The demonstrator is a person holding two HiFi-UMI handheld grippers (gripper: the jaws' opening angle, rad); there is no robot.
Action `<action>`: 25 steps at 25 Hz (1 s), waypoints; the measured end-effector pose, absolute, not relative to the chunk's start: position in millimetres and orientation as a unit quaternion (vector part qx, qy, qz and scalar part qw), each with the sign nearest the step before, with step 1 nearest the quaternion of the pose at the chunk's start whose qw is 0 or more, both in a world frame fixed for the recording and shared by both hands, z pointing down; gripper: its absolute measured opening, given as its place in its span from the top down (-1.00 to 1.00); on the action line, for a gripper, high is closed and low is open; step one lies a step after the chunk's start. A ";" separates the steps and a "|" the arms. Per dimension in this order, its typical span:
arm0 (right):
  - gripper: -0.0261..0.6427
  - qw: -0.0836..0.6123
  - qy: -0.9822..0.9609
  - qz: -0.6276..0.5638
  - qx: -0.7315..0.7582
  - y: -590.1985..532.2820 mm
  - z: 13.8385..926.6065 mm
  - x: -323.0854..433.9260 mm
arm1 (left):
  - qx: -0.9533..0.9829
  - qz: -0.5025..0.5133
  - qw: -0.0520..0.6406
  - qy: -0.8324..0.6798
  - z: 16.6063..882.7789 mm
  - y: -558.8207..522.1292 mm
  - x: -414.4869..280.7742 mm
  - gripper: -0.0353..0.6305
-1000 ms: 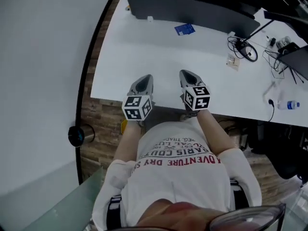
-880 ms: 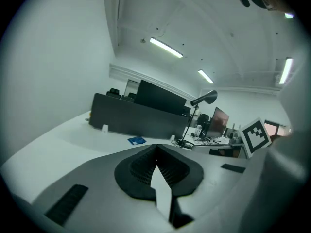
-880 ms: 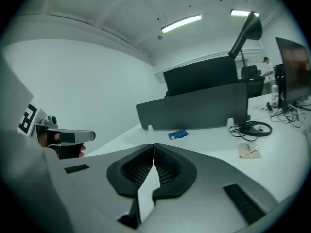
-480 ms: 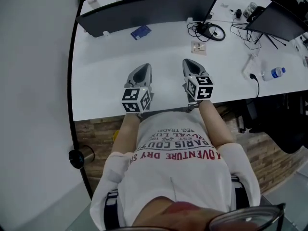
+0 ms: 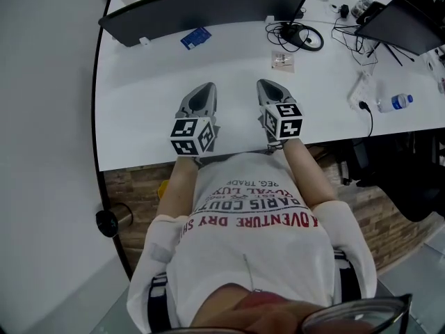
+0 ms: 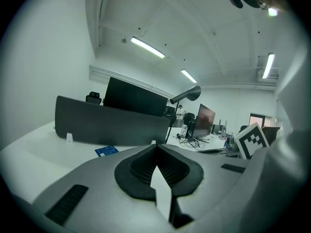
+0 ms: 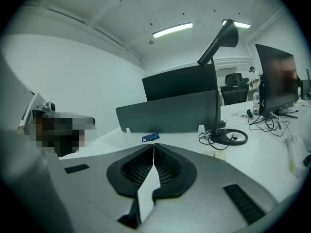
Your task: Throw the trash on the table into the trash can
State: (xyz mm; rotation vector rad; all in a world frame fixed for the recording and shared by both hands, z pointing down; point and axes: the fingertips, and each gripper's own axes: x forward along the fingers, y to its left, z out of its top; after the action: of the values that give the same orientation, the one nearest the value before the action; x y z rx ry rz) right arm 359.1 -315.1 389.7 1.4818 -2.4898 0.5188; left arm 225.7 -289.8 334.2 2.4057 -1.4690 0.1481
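Above the near edge of the white table [image 5: 139, 106], the left gripper [image 5: 201, 96] and the right gripper [image 5: 268, 88] were held side by side, each with its jaws pressed together on nothing. Farther on, a small clear wrapper [image 5: 281, 60] and a blue card [image 5: 195, 37] were seen lying apart on the tabletop, before a dark panel [image 5: 201, 9].

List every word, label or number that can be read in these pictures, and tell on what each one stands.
"ADVENTURE DRY": T-shirt, upside down in the head view.
"PARIS COU", cut off by a fold: same T-shirt.
"REG. TRADE", small, only partly legible: same T-shirt.
Too small to read: print on the blue card, the clear packet and the bottle.
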 end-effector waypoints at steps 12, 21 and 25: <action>0.84 0.155 -0.827 0.206 0.499 -351.3 423.8 392.4 | 0.833 0.067 0.221 -0.503 365.5 -319.2 243.0 0.82; 0.27 0.201 -0.775 0.262 0.539 -425.5 488.6 464.6 | 0.831 0.106 0.235 -0.492 409.0 -386.0 282.0 0.82; 0.22 0.222 -0.752 0.274 0.558 -461.0 520.8 494.1 | 0.831 0.117 0.239 -0.488 426.3 -412.0 298.2 0.82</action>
State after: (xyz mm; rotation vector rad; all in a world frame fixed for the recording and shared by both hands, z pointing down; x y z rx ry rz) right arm 494.1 -461.0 520.8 1.5407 -2.0760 0.7556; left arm 298.2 -412.0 426.3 2.2771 -1.3363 0.3210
